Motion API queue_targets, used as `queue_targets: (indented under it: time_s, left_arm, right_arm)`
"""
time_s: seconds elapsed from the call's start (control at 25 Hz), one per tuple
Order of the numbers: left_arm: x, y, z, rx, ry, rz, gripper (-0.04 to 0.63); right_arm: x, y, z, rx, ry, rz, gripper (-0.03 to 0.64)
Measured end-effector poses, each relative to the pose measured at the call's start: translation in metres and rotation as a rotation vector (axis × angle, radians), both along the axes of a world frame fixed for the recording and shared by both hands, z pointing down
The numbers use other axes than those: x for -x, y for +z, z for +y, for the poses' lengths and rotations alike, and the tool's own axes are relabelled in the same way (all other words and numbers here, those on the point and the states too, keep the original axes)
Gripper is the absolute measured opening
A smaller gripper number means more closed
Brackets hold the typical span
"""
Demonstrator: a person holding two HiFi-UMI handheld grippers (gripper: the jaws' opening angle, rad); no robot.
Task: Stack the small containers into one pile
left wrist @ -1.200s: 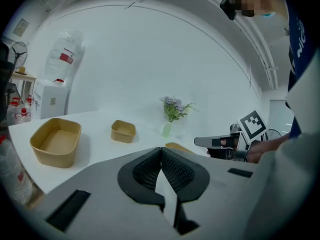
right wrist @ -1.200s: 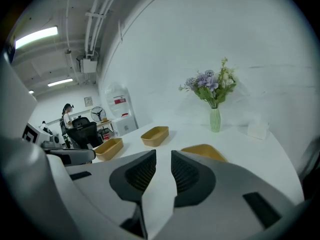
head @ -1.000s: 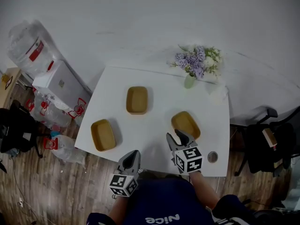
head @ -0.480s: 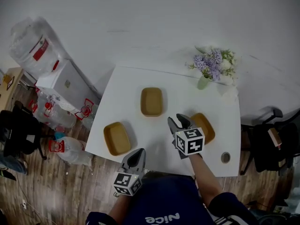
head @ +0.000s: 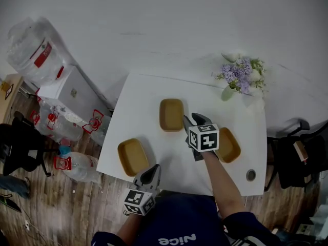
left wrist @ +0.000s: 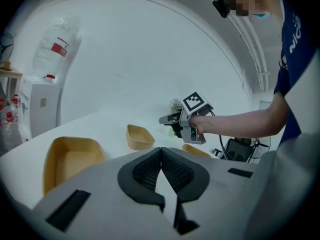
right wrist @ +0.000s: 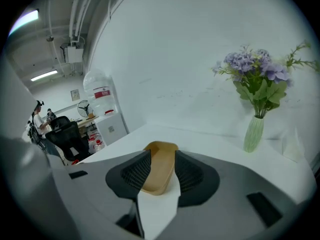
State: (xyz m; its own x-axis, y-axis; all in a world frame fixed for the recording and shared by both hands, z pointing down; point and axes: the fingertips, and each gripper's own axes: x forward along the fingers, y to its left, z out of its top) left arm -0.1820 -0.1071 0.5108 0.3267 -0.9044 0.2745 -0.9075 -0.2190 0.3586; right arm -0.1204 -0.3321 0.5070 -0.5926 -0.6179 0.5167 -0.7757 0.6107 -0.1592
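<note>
While the three tan small containers lie apart and unstacked on the white table [head: 148, 94], the far container [head: 171, 115] sits mid-table, the near-left container [head: 132, 156] by the left edge, and the right container [head: 229, 145] partly behind the right gripper [head: 193, 120]. That gripper's jaws, wide and just opening, frame the far container without pressing it. At the near edge the left gripper [head: 152, 169] has its jaws together, empty. A vase of purple flowers [head: 240, 76] stands far right.
</note>
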Motion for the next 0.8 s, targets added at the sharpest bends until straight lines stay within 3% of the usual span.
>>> queue_targets:
  time_s: [0.32,0.48,0.64,0.8]
  left_arm:
    - [-0.003,0.004,-0.015,0.036,0.011,-0.017,0.02]
    - [-0.012,0.013,-0.016,0.063,0.038,-0.026,0.02]
    - [-0.006,0.006,-0.024,0.054,0.006,-0.018,0.02]
    - [0.003,0.007,-0.028,0.057,0.001,-0.031,0.02]
  right_arm:
    - [0.022,0.032,-0.038,0.081,-0.056,0.079,0.144]
    - [0.026,0.052,-0.057,0.136,-0.04,0.102,0.144]
    - [0.029,0.069,-0.073,0.211,0.012,0.056,0.144]
    - [0.034,0.084,-0.08,0.239,0.003,0.1,0.144]
